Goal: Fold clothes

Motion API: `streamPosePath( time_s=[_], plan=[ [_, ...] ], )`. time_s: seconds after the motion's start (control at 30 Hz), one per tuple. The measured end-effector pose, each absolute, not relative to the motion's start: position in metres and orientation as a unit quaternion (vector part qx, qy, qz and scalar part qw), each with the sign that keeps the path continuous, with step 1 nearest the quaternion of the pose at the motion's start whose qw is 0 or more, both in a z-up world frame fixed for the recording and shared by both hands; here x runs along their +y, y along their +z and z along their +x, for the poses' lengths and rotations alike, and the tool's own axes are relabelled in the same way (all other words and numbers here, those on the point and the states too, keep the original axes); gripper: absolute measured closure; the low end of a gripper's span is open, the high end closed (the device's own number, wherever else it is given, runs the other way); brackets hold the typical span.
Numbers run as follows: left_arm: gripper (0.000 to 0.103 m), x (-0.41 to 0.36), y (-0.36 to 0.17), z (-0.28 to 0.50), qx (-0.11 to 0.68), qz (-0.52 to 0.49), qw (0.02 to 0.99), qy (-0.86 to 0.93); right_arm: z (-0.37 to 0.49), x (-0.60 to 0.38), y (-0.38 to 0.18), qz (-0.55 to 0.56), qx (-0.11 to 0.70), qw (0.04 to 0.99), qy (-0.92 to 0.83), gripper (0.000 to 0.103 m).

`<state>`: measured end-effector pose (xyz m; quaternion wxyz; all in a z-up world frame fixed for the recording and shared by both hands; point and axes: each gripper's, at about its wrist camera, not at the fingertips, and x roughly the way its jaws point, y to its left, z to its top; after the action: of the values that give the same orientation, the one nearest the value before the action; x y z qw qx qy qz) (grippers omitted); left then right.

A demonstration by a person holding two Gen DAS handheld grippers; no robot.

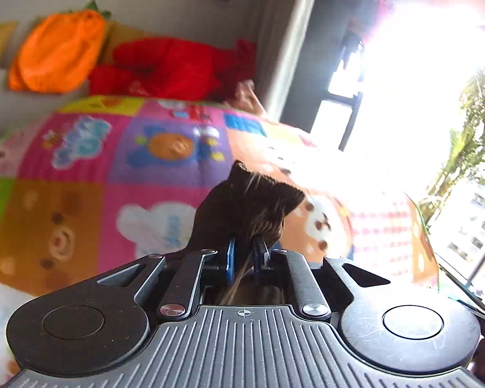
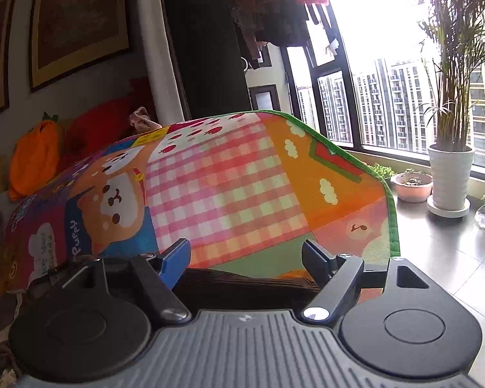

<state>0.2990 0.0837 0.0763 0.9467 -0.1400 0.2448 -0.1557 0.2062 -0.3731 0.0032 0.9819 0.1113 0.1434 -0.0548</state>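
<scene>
Your colourful mat [image 2: 229, 181] serves as the folding surface, spread flat so the garment can be laid out on it. The brown garment [image 1: 245, 207] bunches up from your left tool [image 1: 244, 255], whose jaws are pinched narrow on a gathered edge, likely to lift it. Your right tool [image 2: 245, 255] stands wide, holding nothing, with a brown fold [image 2: 242, 286] lying just beneath and between its jaws.
</scene>
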Motion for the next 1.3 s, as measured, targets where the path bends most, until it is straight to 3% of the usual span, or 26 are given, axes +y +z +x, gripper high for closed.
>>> streamPosePath(
  time_s=[0.03, 0.07, 0.1, 0.17, 0.23, 0.3, 0.47, 0.67, 0.73, 0.77, 0.8, 0.87, 1.1, 1.3],
  plan=[
    [0.068, 0.072, 0.061, 0.305, 0.268, -0.145, 0.936, -0.176, 0.206, -0.372, 0.004, 0.111, 0.146, 0.982, -0.05, 0.026],
    [0.061, 0.065, 0.048, 0.307, 0.286, -0.148, 0.928, -0.189, 0.205, -0.371, 0.005, 0.107, 0.149, 0.982, -0.045, 0.026],
    [0.044, 0.059, 0.037, 0.308, 0.302, -0.149, 0.92, -0.2, 0.204, -0.37, 0.007, 0.102, 0.152, 0.982, -0.04, 0.025],
    [0.034, 0.055, 0.025, 0.302, 0.314, -0.144, 0.915, -0.208, 0.2, -0.367, 0.01, 0.082, 0.154, 0.984, -0.032, 0.023],
    [0.015, 0.061, 0.025, 0.289, 0.309, -0.14, 0.917, -0.21, 0.197, -0.364, 0.013, 0.058, 0.161, 0.985, -0.022, 0.019],
    [0.008, 0.073, 0.026, 0.273, 0.305, -0.141, 0.92, -0.204, 0.197, -0.369, 0.012, 0.063, 0.177, 0.982, -0.018, 0.019],
    [0.007, 0.105, 0.014, 0.24, 0.329, -0.159, 0.915, -0.173, 0.199, -0.406, -0.016, 0.155, 0.236, 0.955, -0.097, 0.019],
    [0.004, 0.13, 0.008, 0.221, 0.336, -0.198, 0.908, -0.153, 0.214, -0.429, -0.045, 0.173, 0.259, 0.938, -0.15, 0.034],
    [0.004, 0.134, 0.01, 0.218, 0.332, -0.202, 0.909, -0.151, 0.226, -0.436, -0.051, 0.182, 0.273, 0.933, -0.149, 0.046],
    [0.003, 0.136, 0.011, 0.216, 0.33, -0.204, 0.91, -0.15, 0.232, -0.44, -0.053, 0.197, 0.281, 0.93, -0.134, 0.071],
    [0.003, 0.139, 0.012, 0.215, 0.328, -0.206, 0.91, -0.148, 0.237, -0.442, -0.052, 0.217, 0.286, 0.926, -0.118, 0.083],
    [0.003, 0.144, 0.014, 0.211, 0.324, -0.21, 0.911, -0.145, 0.241, -0.429, -0.033, 0.209, 0.274, 0.935, -0.086, 0.091],
    [0.002, 0.166, 0.01, 0.191, 0.312, -0.233, 0.912, -0.127, 0.26, -0.312, 0.091, 0.087, 0.172, 0.975, 0.111, 0.096],
    [0.001, 0.188, 0.009, 0.166, 0.303, -0.243, 0.915, -0.109, 0.285, -0.167, 0.125, 0.009, 0.144, 0.954, 0.264, 0.096]
  ],
)
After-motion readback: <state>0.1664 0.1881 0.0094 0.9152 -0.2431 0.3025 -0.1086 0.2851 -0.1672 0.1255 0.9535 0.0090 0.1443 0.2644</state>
